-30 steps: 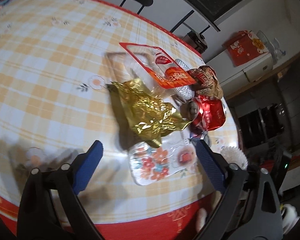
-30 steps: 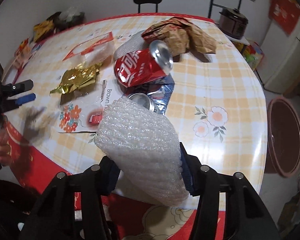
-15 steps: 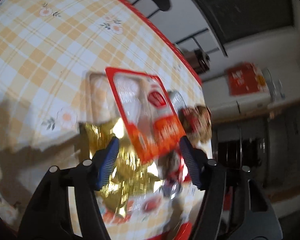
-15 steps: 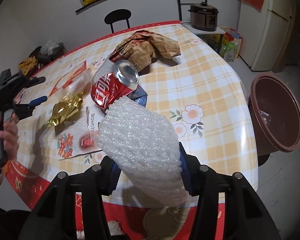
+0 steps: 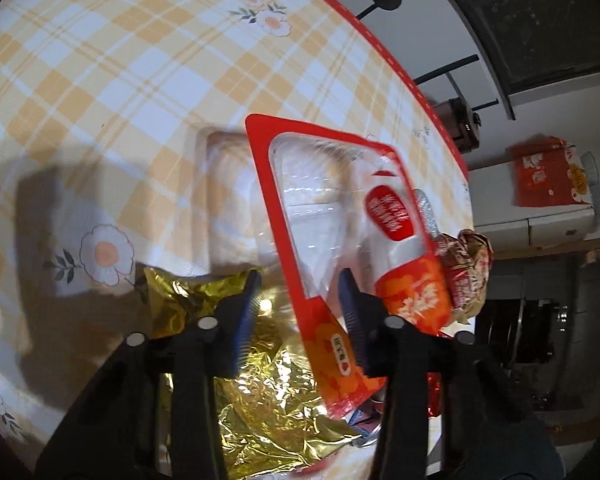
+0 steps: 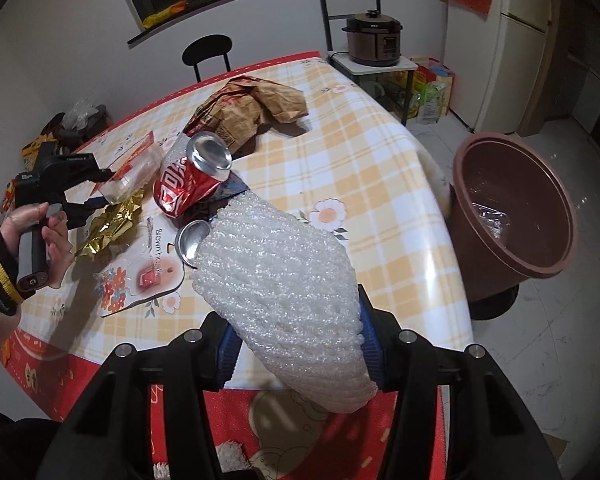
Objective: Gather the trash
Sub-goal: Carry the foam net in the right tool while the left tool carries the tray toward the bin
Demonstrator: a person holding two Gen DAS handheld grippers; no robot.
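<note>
right hand-held gripper (image 6: 296,344): clamped on white foam wrap (image 6: 284,296), held above the desk (image 6: 380,168) edge, left of the brown bin (image 6: 512,216)
left hand-held gripper (image 5: 296,304): jaws spread, red-framed plastic pack (image 5: 340,236) lies between them; contact cannot be told
gold foil (image 5: 260,380): on desk, under the pack
red can (image 6: 192,184): beside the foil
brown paper bag (image 6: 252,108): behind the can

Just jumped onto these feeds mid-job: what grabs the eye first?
The white foam netting clamped in the right gripper fills the foreground of the right wrist view, with the brown trash bin open on the floor just off the table's right edge. In the left wrist view, the left gripper straddles the corner of a red-framed clear plastic package above crumpled gold foil.
</note>
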